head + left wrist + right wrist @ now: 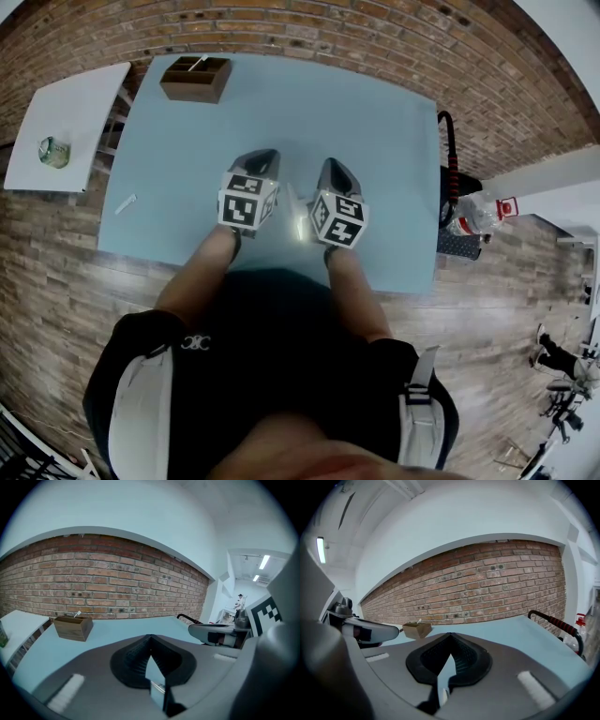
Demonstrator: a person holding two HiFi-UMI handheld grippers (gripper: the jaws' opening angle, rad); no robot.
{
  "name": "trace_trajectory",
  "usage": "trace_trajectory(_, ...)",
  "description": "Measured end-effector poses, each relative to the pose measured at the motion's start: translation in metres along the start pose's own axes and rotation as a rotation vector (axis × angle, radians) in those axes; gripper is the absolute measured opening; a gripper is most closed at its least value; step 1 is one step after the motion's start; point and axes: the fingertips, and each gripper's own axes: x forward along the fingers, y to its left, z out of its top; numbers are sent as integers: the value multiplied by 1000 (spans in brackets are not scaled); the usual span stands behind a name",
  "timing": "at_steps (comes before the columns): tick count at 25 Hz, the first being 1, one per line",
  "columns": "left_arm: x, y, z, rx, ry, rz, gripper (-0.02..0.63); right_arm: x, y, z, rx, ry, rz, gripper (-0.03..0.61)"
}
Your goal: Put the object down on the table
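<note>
Head view: shows both grippers low over the near edge of the blue table [187,150], side by side and close together. The left gripper [262,161] is just left of the middle and the right gripper [335,171] just right of it, jaws pointing toward the far edge. Between them, close to the near edge, a small pale glinting thing [298,225], too washed out to name; lying on the worktop or lifted off it, impossible to say. At the far left corner, a wooden box [195,78] with a small white item sticking out. Near the left edge, toward the near corner, a short white strip [125,203] lying flat. Beyond the left edge, a white side table [66,112] carrying a small green container [53,152]. Beyond the right edge, a black-and-red handle [453,155] and a clear bottle [473,217].

Left gripper view: jaws closed, tips meeting in a point, nothing seen pinched between them. Ahead, blue worktop, the wooden box [72,626] toward the far left corner, and a brick wall [103,588] behind. At the right, the nose of the right gripper [211,631] just beside.

Right gripper view: jaws likewise closed tip to tip, nothing visible nipped there. At the left, the left gripper's nose [370,631]. Behind it, the wooden box near the far edge. The handle past the right edge.
</note>
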Motion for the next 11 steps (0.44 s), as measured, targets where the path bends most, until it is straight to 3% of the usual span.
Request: trace_trajectory(11, -2, 0, -6, 1, 16, 5, 0, -1, 0, -4, 3, 15, 6, 12)
